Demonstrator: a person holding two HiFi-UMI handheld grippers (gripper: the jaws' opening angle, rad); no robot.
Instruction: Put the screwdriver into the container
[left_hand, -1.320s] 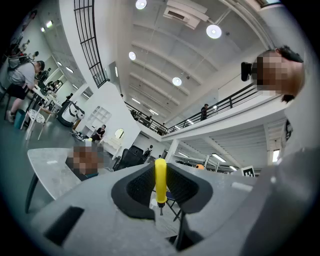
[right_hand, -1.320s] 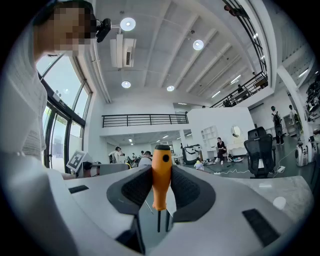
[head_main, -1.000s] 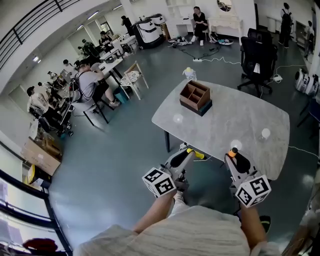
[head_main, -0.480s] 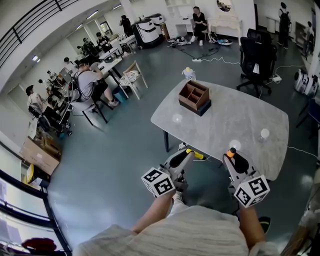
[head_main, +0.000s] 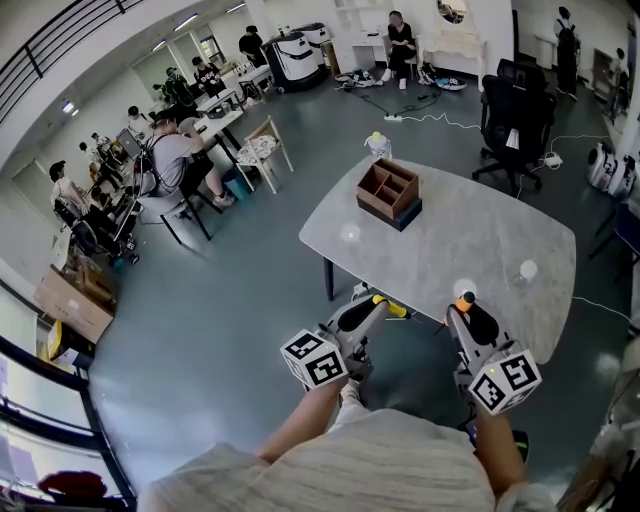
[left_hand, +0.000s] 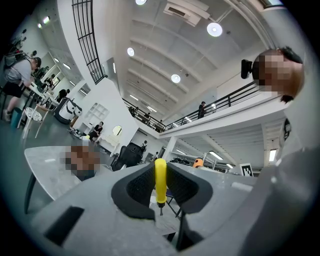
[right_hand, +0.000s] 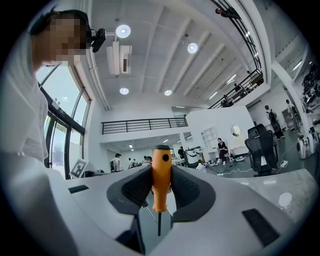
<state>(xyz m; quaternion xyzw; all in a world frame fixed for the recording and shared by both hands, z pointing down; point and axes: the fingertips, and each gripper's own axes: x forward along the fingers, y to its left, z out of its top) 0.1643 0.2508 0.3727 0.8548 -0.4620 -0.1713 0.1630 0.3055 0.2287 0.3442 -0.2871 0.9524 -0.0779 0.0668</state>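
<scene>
Clamps yellow screwdriver in left gripper and orange screwdriver in right gripper, shafts hanging below the jaws, holds both side by side at near edge of table, well apart from container on its far end.

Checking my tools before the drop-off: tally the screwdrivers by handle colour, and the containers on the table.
Yellow-handled screwdriver: 1
Orange-handled screwdriver: 1
Compartmented container: 1
Total: 3
</scene>
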